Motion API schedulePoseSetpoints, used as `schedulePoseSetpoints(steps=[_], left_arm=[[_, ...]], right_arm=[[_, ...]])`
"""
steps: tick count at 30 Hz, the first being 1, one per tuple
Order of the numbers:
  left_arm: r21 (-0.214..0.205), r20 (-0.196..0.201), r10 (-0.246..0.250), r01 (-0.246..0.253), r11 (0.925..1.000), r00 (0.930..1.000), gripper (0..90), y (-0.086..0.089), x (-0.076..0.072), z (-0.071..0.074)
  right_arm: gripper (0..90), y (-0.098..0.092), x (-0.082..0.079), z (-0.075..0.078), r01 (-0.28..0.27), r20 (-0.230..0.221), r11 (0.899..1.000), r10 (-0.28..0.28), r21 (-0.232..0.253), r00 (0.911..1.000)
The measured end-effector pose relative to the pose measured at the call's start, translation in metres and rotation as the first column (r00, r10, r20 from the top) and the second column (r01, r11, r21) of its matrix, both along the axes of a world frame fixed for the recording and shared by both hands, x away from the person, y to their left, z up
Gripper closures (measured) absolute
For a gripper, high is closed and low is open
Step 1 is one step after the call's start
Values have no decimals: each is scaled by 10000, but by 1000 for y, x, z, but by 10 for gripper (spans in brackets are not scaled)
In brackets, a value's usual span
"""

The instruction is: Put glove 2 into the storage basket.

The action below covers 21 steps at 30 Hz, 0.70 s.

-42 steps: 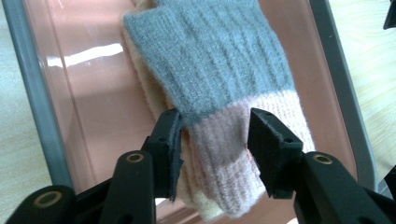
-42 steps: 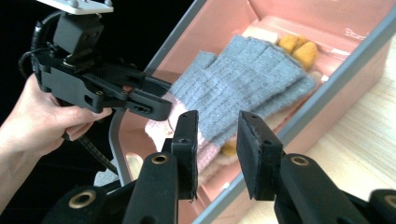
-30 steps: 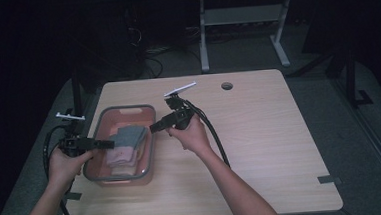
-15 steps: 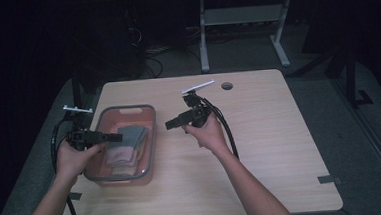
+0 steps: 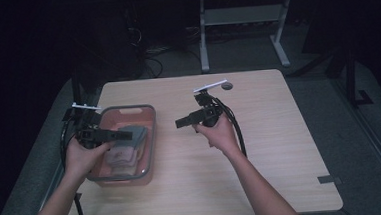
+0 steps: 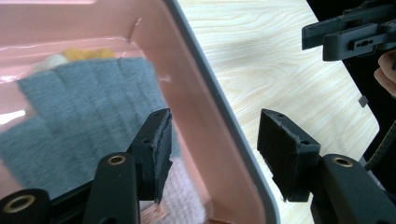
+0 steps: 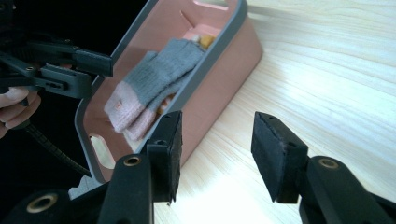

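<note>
**Fingers apart and empty, gloves down in the bin**

Our left gripper's fingers (image 6: 156,149) stand apart with nothing pressed between them, astride the rim of the pink bin (image 5: 152,132); the right gripper's fingers (image 7: 169,154) are likewise parted over bare wood; both pairs have just been opening. The grey gloves (image 7: 156,72) with pink cuffs lie inside the bin, which sits near the left edge of the tabletop (image 5: 281,152). We judge the placing step done and the withdrawal under way; next we need only lift clear without catching the rim. Our left gripper (image 5: 122,135) is held level over the bin, pointing right; our right gripper (image 5: 182,122) hovers near the tabletop's middle, pointing left toward the bin.
</note>
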State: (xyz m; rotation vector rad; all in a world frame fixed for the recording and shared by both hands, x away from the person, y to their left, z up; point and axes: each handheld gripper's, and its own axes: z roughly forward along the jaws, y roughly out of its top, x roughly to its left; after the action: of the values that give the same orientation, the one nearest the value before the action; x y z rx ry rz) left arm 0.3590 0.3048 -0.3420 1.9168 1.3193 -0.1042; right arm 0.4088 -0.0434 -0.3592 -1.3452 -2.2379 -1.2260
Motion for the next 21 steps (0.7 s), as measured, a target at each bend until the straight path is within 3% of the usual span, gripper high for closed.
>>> schedulePoseSetpoints(steps=[12,21], left_arm=[[-61,278,-454,456,9989,9986,407,-25,1,4],[-126,383,-931,937,9955,9949,396,-50,2,6]], right_arm=[[499,-28,-6,2,379,248,9992,-376,-116,9990],[473,-51,-10,2,748,157,9969,-744,-245,9971]])
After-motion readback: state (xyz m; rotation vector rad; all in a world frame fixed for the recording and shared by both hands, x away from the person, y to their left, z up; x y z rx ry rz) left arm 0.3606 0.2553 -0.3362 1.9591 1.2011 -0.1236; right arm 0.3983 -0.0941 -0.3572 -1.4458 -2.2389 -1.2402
